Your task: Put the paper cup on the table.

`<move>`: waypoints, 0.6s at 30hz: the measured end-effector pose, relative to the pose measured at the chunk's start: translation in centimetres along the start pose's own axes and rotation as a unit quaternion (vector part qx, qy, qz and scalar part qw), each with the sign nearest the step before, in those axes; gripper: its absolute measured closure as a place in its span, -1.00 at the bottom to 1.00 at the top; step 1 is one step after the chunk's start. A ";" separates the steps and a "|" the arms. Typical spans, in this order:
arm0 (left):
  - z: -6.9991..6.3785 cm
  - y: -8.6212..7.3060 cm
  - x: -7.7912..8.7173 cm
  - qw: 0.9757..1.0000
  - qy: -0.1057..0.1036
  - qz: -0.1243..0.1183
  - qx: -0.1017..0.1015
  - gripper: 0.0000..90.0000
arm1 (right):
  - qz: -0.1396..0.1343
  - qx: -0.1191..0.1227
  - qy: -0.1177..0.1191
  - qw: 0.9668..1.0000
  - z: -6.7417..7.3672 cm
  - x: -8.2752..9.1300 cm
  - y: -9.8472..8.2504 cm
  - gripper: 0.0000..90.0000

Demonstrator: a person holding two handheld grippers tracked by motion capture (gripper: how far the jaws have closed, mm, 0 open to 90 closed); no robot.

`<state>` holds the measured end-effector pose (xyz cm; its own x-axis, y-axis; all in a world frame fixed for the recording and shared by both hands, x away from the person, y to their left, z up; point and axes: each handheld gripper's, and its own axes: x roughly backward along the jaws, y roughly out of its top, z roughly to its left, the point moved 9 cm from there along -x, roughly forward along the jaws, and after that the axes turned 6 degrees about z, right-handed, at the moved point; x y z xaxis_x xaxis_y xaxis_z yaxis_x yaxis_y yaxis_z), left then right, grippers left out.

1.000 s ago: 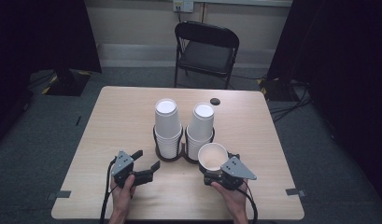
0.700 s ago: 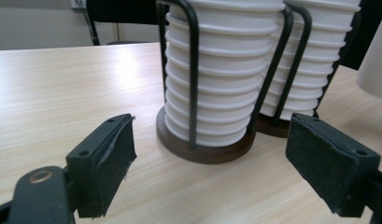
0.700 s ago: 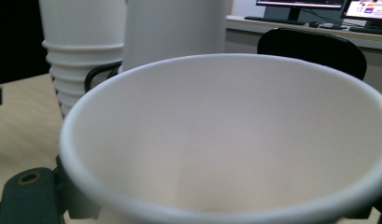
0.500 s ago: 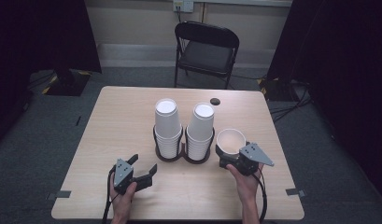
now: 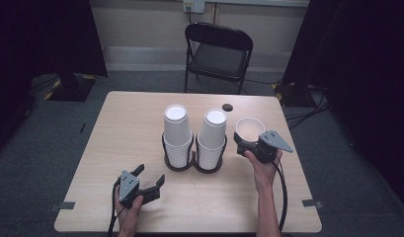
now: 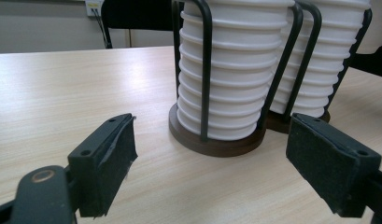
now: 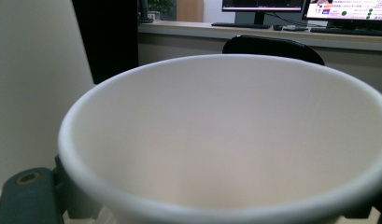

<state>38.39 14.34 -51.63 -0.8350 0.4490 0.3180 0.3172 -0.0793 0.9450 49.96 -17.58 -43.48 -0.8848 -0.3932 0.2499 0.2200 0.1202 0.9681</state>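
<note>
On the left I have the left gripper [image 5: 151, 183] low over the near part of the table [image 5: 115, 128], its jaws spread wide with nothing between them — in the left gripper view the two black pads [image 6: 115, 158] frame bare wood, and just ahead of them stands the black wire cup holder [image 6: 216, 140]. That holder sits near the middle of the table and carries two stacks of white paper cups, mouths down: the left stack [image 5: 177, 133] and the right stack [image 5: 212, 138], side by side and touching the wire loops. To the right of the stacks I hold the right gripper [image 5: 246, 143] above the table, its jaws closed on a single white cup [image 5: 250, 127], mouth up and tilted a little — in the right gripper view its rim [image 7: 216, 65] looms close. Beyond the table stands a black folding chair [image 5: 217, 54], and a small dark round object [image 5: 227, 106] lies near the far edge.
</note>
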 end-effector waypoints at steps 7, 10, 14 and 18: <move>-0.2 0.0 -0.1 1.000 -0.002 0.002 -0.002 -0.65 | -0.002 -0.020 0.000 1.000 -1.7 -2.5 0.0 -0.74; -0.2 0.0 -0.1 1.000 0.002 0.002 -0.010 -0.65 | 0.011 -0.030 -0.006 0.999 -2.1 -3.8 -1.0 -0.74; -0.1 0.0 0.0 1.000 0.000 -0.002 -0.003 -0.65 | 0.034 -0.029 -0.008 0.999 -2.2 -5.1 -2.5 -0.74; -0.4 0.0 0.1 1.000 -0.001 -0.005 -0.022 -0.65 | 0.042 -0.031 -0.010 0.999 -2.2 -6.1 -3.6 -0.74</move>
<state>38.15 14.04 -51.55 -0.8367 0.4523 0.3086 0.2892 -0.1136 0.9505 55.49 -17.60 -48.42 -0.8700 -0.3653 0.3312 0.3189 0.0954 0.9430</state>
